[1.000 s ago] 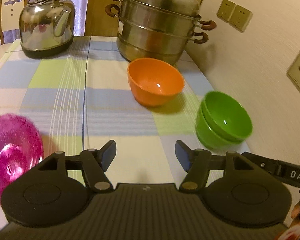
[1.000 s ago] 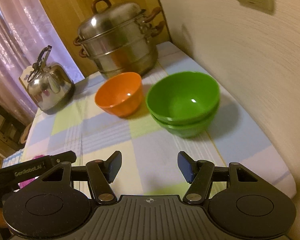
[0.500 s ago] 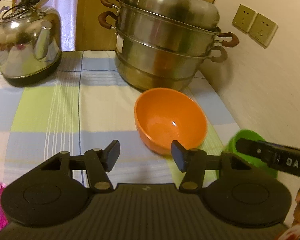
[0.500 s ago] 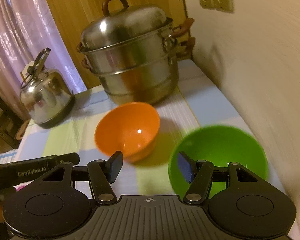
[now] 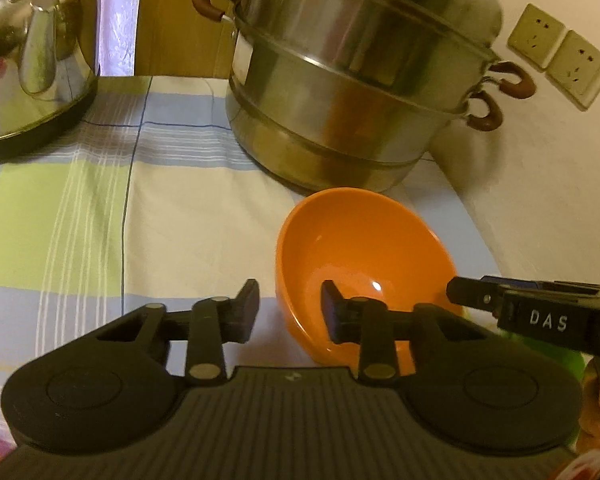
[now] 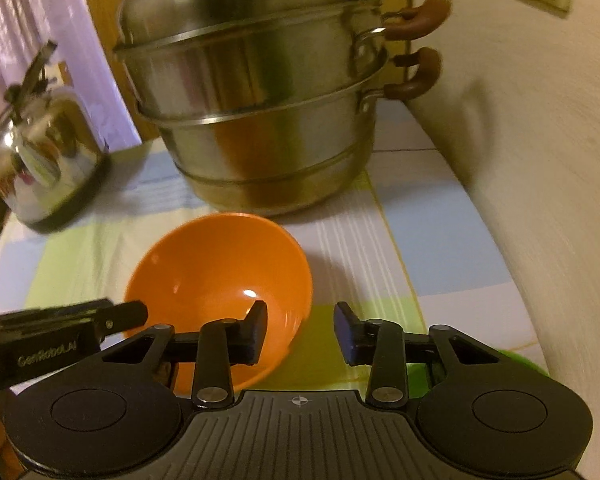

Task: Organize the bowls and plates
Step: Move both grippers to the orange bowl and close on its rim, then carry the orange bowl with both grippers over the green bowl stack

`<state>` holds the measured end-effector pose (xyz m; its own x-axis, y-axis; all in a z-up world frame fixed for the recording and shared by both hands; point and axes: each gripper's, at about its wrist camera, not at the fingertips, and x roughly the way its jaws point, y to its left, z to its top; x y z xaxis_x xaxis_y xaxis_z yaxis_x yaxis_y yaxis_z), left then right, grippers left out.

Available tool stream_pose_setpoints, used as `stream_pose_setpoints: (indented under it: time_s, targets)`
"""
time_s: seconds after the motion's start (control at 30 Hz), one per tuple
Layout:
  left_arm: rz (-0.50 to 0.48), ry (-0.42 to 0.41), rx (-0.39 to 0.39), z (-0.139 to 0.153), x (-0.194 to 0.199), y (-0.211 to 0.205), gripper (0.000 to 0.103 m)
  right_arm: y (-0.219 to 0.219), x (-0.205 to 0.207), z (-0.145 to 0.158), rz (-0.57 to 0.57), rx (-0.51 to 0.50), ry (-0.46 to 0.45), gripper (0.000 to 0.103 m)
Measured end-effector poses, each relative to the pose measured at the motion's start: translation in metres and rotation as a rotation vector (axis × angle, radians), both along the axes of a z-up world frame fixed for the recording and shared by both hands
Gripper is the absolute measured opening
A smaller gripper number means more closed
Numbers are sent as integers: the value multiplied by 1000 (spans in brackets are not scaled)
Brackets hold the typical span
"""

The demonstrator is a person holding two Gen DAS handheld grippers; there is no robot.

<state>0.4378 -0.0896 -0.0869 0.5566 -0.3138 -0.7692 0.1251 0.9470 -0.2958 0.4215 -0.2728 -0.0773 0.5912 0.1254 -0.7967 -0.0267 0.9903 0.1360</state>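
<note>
While the left tongs (image 5: pixel 289 309) stand wide open, gripping nothing, their jaws straddle the near-left rim of the orange bowl (image 5: pixel 364 256), which sits by the worktop's (image 5: pixel 172 208) right edge before the steamer pot (image 5: pixel 352 76). Right wrist view: right tongs (image 6: pixel 301 330) likewise wide open and empty, straddling the bowl's right rim.

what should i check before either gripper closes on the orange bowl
1. Left gripper open: ok.
2. Right gripper open: ok.
3. Orange bowl upright and empty: ok.
4. Bowl rim between the fingers: left looks to straddle its near-left rim, right its near-right rim; depth cannot tell.
5. Clearance from the steamer pot: ok, a gap of tablecloth shows.
6. Green bowls free to receive it: cannot tell, mostly hidden.
</note>
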Motion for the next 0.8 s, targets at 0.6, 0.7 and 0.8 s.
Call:
stream_pose_setpoints:
  time_s: [0.6, 0.7, 0.8]
  targets:
    - [-20, 12, 5, -7, 8, -1, 9, 6, 16, -25, 8, -23, 63, 10]
    - [-22, 7, 6, 0, 0, 2, 9, 6, 11, -18, 11, -18, 50, 9]
    - [-16, 3, 6, 13, -12, 7, 9, 6, 2, -7, 13, 5, 37, 9]
